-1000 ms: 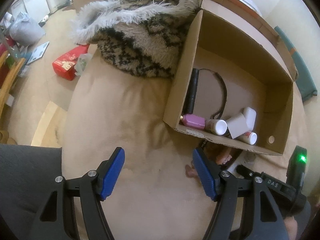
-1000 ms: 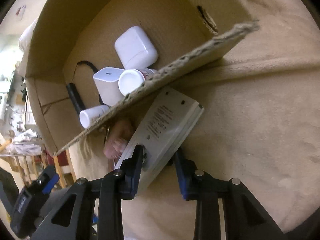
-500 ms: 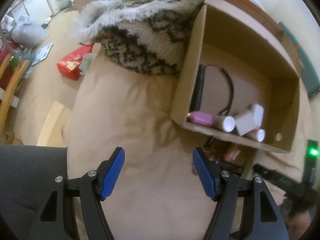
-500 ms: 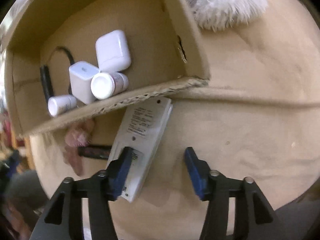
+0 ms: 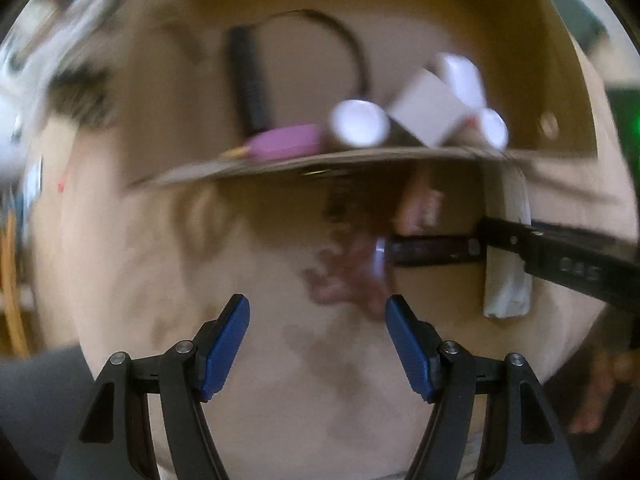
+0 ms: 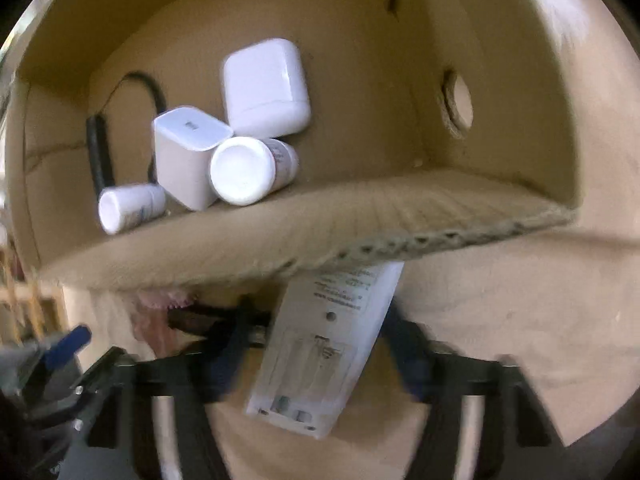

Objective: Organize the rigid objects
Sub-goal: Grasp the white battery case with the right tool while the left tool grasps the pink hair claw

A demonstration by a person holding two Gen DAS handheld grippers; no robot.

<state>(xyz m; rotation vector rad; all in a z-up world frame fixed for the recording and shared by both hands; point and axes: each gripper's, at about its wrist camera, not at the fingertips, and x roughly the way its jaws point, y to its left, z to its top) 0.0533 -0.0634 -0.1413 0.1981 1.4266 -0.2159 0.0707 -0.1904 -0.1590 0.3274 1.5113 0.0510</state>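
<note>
Item: white flat device point(image 6: 332, 344), label side up, on a beige cushioned surface point(image 6: 520, 320), one end tucked under the near wall of the cardboard box point(image 6: 360, 224).

Right tongs point(image 6: 316, 356): straddling the device, jaws closing; pads blurred, no firm grip visible.

Left tongs point(image 5: 318, 344): released, empty, above a blurred pinkish item point(image 5: 352, 272) just outside the box.

Box contents: white case point(image 6: 266, 88), white charger block point(image 6: 188, 156), two white-capped bottles point(image 6: 248, 170), black corded tool point(image 6: 98, 152).

Handling advice: clamp squarely across the device's long edges, draw it clear of the wall, then lift over the rim.
</note>
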